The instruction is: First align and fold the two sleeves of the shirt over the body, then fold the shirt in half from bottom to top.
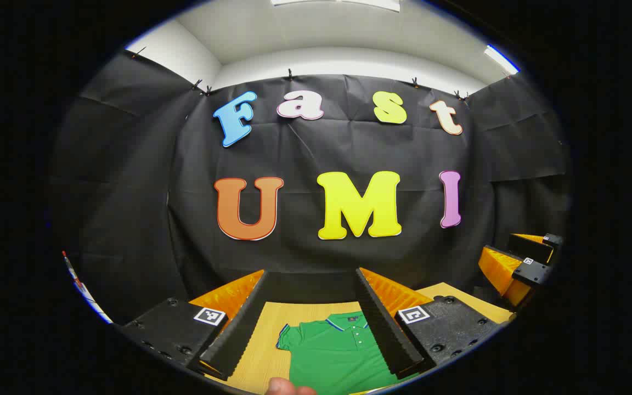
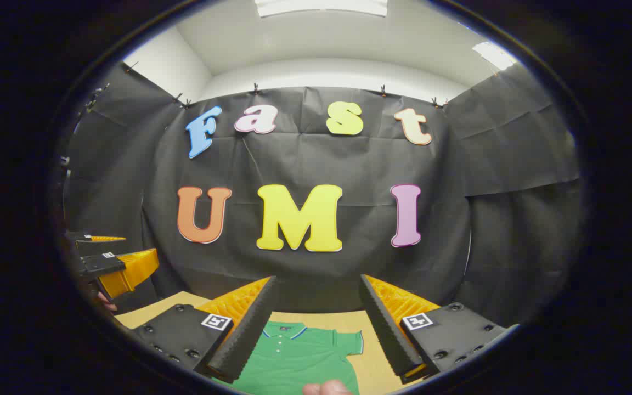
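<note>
A green polo shirt (image 1: 332, 351) with a blue-edged collar lies flat on the wooden table (image 1: 264, 343), collar toward the far wall. In the left gripper view one short sleeve (image 1: 286, 337) spreads out to the left. My left gripper (image 1: 312, 274) hangs above the shirt, open with nothing between its fingers. In the right gripper view the shirt (image 2: 294, 356) shows its other sleeve (image 2: 351, 341) spread to the right. My right gripper (image 2: 319, 280) is open and empty above it. Each gripper shows in the other's view: the right one (image 1: 519, 263), the left one (image 2: 110, 263).
The table (image 2: 373, 362) ends at the black cloth wall just behind the shirt's collar. A person's fingertip (image 1: 288, 387) shows at the bottom edge of the left gripper view, and another fingertip (image 2: 327, 388) in the right gripper view.
</note>
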A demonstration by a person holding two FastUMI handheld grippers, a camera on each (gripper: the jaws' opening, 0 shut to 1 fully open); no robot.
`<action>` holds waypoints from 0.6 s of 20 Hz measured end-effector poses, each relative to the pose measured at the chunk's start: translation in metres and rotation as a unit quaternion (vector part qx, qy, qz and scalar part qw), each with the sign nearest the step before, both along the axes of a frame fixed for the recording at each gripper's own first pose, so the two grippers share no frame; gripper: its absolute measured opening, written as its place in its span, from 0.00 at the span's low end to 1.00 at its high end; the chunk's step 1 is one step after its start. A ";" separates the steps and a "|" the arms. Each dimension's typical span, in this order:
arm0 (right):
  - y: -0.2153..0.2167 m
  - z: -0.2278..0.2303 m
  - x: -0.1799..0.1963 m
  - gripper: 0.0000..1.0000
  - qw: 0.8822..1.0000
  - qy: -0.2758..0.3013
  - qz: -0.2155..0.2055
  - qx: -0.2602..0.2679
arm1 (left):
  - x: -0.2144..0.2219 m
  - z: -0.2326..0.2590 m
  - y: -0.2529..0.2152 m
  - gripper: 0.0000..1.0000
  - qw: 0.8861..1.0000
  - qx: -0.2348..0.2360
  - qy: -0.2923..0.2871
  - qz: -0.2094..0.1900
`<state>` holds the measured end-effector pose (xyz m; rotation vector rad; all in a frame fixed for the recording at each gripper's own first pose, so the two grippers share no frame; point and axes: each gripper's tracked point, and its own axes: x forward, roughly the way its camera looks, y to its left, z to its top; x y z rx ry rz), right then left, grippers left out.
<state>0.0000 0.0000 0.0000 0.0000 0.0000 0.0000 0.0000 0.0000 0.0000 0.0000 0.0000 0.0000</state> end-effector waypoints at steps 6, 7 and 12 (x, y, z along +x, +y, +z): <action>-0.001 -0.002 0.006 0.96 1.000 0.004 0.003 0.001 | 0.005 0.001 -0.002 0.98 1.000 -0.003 -0.001 0.004; -0.001 -0.002 0.008 0.96 1.000 0.004 0.003 0.001 | 0.004 0.001 -0.001 0.98 1.000 -0.002 0.000 0.005; -0.001 -0.002 0.017 0.96 1.000 0.005 0.006 -0.001 | 0.013 0.002 -0.003 0.98 1.000 -0.002 -0.004 0.006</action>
